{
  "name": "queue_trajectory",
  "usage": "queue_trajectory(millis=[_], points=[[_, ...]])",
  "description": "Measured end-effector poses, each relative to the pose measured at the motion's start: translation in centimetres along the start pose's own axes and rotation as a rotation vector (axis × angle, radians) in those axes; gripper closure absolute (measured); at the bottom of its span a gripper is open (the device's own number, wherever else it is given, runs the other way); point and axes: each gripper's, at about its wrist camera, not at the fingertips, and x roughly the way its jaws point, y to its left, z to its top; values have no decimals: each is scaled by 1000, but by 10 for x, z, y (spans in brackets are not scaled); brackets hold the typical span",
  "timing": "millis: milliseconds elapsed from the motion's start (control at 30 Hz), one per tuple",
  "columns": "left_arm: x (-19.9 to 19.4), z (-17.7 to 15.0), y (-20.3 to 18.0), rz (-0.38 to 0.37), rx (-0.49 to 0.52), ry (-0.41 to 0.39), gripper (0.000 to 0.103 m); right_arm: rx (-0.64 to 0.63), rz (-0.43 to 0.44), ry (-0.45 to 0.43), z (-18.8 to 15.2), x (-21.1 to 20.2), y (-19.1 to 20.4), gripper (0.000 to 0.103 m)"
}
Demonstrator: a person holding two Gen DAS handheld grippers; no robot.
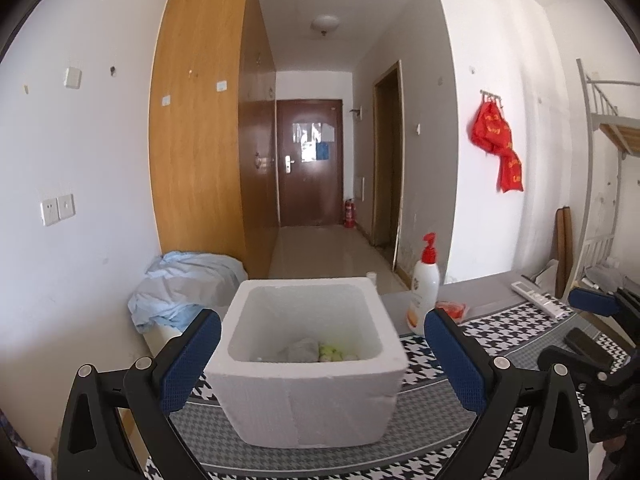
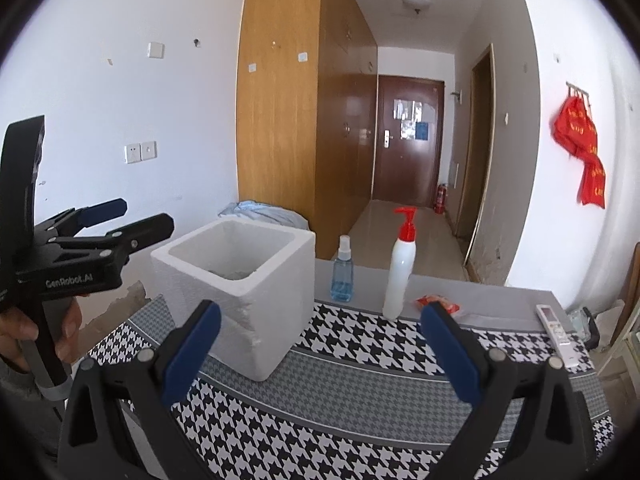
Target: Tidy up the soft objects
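The left gripper [image 1: 322, 360] is held spread wide before a white foam box [image 1: 308, 364] on the houndstooth surface [image 2: 360, 392]; crumpled grey and green soft items [image 1: 316, 350] lie inside. The right gripper [image 2: 320, 350] is likewise spread, empty.

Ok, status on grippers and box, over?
Left gripper open, empty. Right gripper open, empty. White foam box upright, soft items inside. Nothing blocking.
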Motion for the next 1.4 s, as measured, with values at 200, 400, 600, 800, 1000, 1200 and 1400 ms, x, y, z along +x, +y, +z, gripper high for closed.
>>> queue_trajectory(millis=[200,400,600,800,1000,1200,1400], points=[[-25,1,-9,-16,-2,-48,1,15,-21,-33,-1,-17,0,1],[-39,-4,-20,-26,-5,-61,1,15,-32,-52,-5,-29,1,1],[-50,-10,-25,-19,5,-72,1,37,-31,-75,-8,-42,-3,1],[-60,-15,-30,-19,13,-78,1,21,-55,-85,-15,-48,0,1],[-70,-29,-39,-7,6,-84,1,26,-52,-105,-22,-56,-2,1],[-74,-43,-40,21,-13,-87,1,17,-35,-119,-34,-61,1,1],[-78,-53,-40,35,-24,-97,1,23,-24,-136,-44,-64,3,1]])
